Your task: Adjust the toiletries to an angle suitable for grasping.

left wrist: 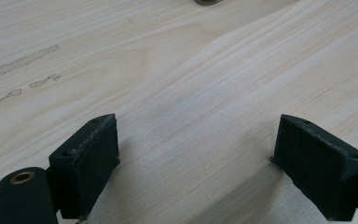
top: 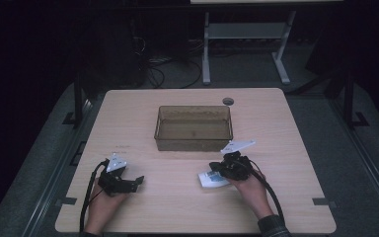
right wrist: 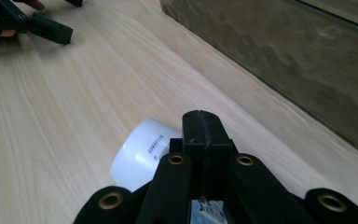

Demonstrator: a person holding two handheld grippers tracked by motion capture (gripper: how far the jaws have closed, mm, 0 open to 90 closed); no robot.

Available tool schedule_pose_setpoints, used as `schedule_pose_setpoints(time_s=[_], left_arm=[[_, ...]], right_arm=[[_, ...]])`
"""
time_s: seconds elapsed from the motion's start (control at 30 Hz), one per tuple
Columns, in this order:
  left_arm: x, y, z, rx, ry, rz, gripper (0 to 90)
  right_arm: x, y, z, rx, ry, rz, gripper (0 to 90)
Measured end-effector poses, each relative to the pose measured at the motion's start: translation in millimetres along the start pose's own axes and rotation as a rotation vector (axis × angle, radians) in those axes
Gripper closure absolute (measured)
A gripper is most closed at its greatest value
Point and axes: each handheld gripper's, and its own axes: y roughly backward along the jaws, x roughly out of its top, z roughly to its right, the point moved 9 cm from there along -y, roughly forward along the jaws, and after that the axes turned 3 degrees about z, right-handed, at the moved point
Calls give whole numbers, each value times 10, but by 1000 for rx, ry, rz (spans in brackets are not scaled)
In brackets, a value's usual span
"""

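A small white pack (top: 211, 179) with a blue-printed label lies on the wooden table (top: 177, 210), right of centre. My right gripper (top: 214, 168) hovers just over it, pointing left. In the right gripper view its jaws (right wrist: 201, 126) are pressed together pad to pad, and the white pack (right wrist: 142, 149) shows under and beyond them. I cannot tell whether the pack touches them. My left gripper (top: 136, 181) rests low at the front left. Its two jaws (left wrist: 196, 154) stand wide apart over bare wood.
A translucent brown bin (top: 193, 109) stands mid-table behind both grippers; its side wall (right wrist: 270, 51) runs close along the right gripper. A round cable grommet (top: 228, 101) sits near the far edge. Table legs and cables lie on the floor beyond.
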Motion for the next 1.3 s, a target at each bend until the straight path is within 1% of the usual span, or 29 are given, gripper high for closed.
schedule_pose_setpoints(time_s=[0.1, 0.13, 0.27, 0.33, 0.43, 0.5, 0.57, 0.8, 0.93, 1.03, 1.17, 1.2, 1.23, 1.3], left_arm=[[1, -1, 2, -1, 0, 1, 125], [1, -1, 2, -1, 0, 1, 125], [0, 0, 2, -1, -1, 0, 125], [1, -1, 2, -1, 0, 1, 125], [0, 0, 2, -1, -1, 0, 125], [1, -1, 2, -1, 0, 1, 125], [1, -1, 2, -1, 0, 1, 125], [0, 0, 3, -1, -1, 1, 125], [0, -1, 3, -2, -1, 1, 125], [0, -1, 3, -2, -1, 1, 125], [0, 0, 3, -2, -1, 0, 125], [0, -1, 3, -2, -1, 1, 125], [0, 0, 3, -1, -1, 0, 125], [0, 0, 3, -1, -1, 0, 125]], right_arm=[[35, -95, -46, 11, 7, -8, 896], [52, -155, -75, 14, 14, -17, 896], [80, -221, -101, 18, 24, -18, 896], [77, -281, -97, 15, 24, -35, 896], [72, -314, -88, 15, 20, -38, 896], [48, -349, -69, 10, 19, -56, 896], [35, -368, -62, 12, 19, -62, 896], [19, -364, -65, 11, 25, -75, 896], [4, -360, -104, 23, 20, -85, 896], [-12, -354, -139, 34, 29, -94, 896], [-45, -326, -187, 46, 26, -98, 896], [-58, -317, -201, 48, 18, -102, 896], [-71, -308, -205, 51, 25, -103, 897], [-95, -286, -221, 55, 20, -107, 897]])
